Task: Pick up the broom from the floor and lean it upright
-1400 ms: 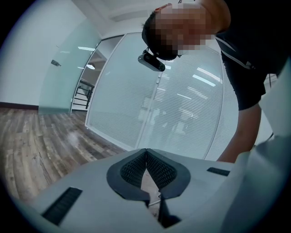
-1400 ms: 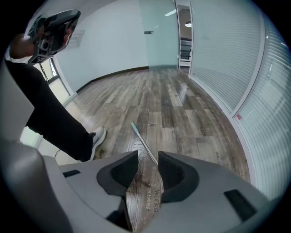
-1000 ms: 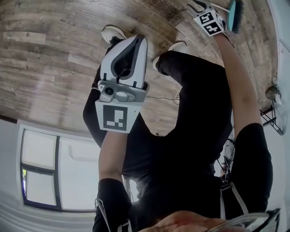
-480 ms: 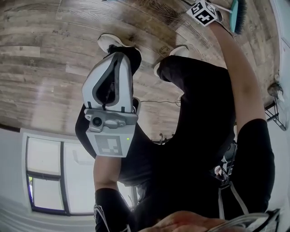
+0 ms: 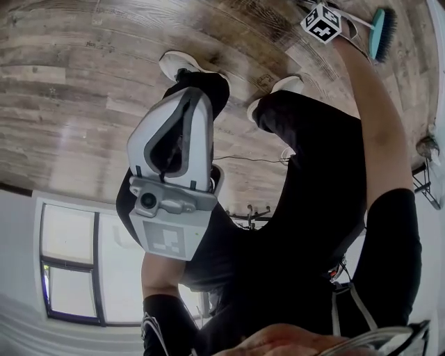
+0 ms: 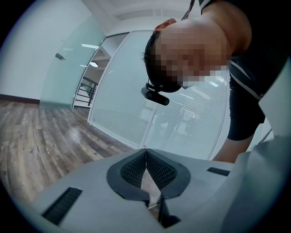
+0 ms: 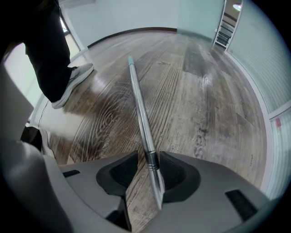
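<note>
Broom handle (image 7: 138, 104) lies flat on the wood floor (image 7: 204, 91) and runs straight btwn the jaws of the right gripper (image 7: 149, 157), which points down at it. Jaws stand apart, released, not clamped. The handle sits in the gap, closer to the pad on the right side of the right gripper view, w/ bare floor showing btwn it and the other pad. Whether it touches the nearer pad: can't tell. A black collar (image 7: 152, 162) on the handle sits right at the jaw tips. The handle's far end has a pale greenish tip (image 7: 130, 59), off to one side of a person's shoe (image 7: 72, 82) and apart from it.

Handle is a thin, straight, shiny silver metal tube. In head view the broom head (image 5: 382, 31) shows at top right: teal body w/ dark bristles, on the floor just past the right gripper's marker cube (image 5: 323, 21).

Left gripper (image 6: 145, 152) is up off the floor, well apart from the broom, jaws clenched together on nothing, pads meeting at the tips.
</note>
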A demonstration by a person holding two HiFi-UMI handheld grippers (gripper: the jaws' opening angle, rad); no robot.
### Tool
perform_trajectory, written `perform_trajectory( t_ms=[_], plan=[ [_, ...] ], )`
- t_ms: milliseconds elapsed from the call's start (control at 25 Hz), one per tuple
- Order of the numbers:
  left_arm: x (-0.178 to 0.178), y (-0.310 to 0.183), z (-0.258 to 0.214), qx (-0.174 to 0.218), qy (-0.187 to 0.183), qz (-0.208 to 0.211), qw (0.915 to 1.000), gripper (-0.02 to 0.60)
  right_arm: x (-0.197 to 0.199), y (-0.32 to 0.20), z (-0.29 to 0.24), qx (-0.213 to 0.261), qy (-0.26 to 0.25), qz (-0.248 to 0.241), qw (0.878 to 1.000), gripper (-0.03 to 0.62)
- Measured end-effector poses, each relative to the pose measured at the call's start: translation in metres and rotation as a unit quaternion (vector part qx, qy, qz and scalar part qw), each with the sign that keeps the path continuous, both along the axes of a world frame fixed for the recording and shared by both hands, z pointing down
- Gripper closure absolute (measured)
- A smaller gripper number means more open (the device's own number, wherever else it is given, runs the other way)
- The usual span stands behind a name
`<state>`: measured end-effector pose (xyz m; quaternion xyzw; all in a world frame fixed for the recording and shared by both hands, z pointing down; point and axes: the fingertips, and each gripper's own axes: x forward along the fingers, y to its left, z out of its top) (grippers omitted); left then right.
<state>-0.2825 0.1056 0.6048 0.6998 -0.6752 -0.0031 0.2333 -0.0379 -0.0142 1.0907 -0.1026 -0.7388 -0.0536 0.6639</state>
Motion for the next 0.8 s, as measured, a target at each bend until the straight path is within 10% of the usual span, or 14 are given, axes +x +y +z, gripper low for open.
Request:
perform_trajectory(
  t_ms=[320,800],
  plan=[
    [0.000,0.006,0.006,-0.008,0.010,0.002,0.9999,0.563,0.000,0.006,-0.002,0.012,0.007,-0.057,0.998,0.505],
    [0.021,0.016,0.002,-0.020,0.017,-0.015,0.9996,0.563,-0.023,0.039,-0.109,0.005,-0.058,0.004,0.998,0.513]
  ],
)
